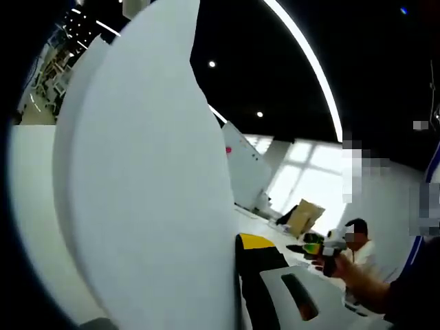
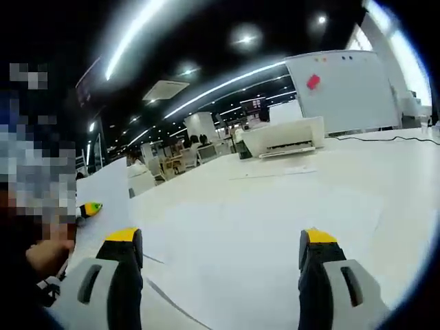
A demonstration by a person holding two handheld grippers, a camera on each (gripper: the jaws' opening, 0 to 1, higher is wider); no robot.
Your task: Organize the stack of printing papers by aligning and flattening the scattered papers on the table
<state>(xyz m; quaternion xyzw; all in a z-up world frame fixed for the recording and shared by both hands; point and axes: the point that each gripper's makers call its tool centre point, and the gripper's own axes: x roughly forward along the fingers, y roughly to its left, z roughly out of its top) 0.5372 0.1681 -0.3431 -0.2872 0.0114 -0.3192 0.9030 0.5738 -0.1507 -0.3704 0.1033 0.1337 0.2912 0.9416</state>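
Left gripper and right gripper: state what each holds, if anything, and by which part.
The left gripper holds upright sheets of paper by their lower edge. The right gripper is open and holds nothing above the table.

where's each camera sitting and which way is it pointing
Left gripper view: rides the left gripper, tilted upward; held paper sheets stand close ahead, ceiling and a whiteboard behind; a forearm and hand show at right.
Right gripper view: rides the right gripper, jaws apart, facing across the white table toward a printer; a hand shows at left.
Shared: the whiteboard.
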